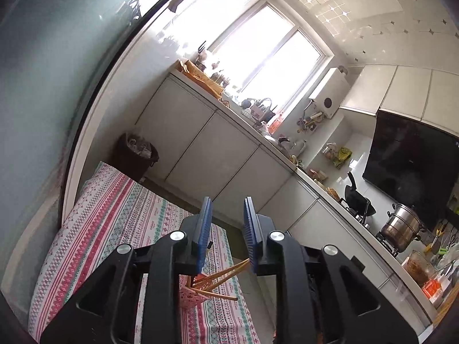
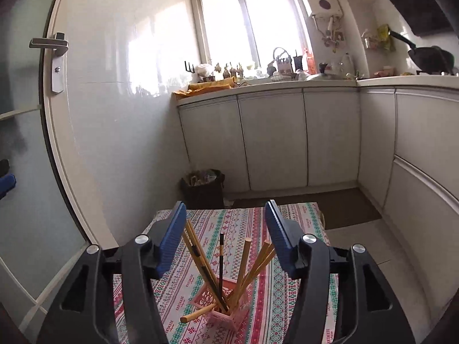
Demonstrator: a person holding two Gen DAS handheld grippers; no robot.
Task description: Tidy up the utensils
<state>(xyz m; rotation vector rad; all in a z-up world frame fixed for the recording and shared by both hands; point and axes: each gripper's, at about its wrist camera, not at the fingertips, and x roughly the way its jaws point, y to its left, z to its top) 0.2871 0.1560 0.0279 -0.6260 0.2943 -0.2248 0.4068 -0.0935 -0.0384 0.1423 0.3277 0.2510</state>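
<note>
Wooden chopsticks (image 2: 243,269) are already dropped in the pink lattice plastic holder (image 2: 221,309) — both the right gripper (image 2: 225,229) and left gripper (image 1: 226,229) are parted, empty; any leftover utensil would be fetched next.

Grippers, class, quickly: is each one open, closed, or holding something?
Left gripper: jaws open, holding nothing.
Right gripper: jaws open wide, holding nothing; the chopsticks stand in the pink holder.

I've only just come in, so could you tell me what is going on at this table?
A person is tidying chopsticks with a handheld gripper in each hand. The chopsticks stand fanned out in a pink holder on the patterned tablecloth. The right gripper hovers over them with open jaws, gripping nothing. The left gripper is also open and empty, off to the side.
</note>
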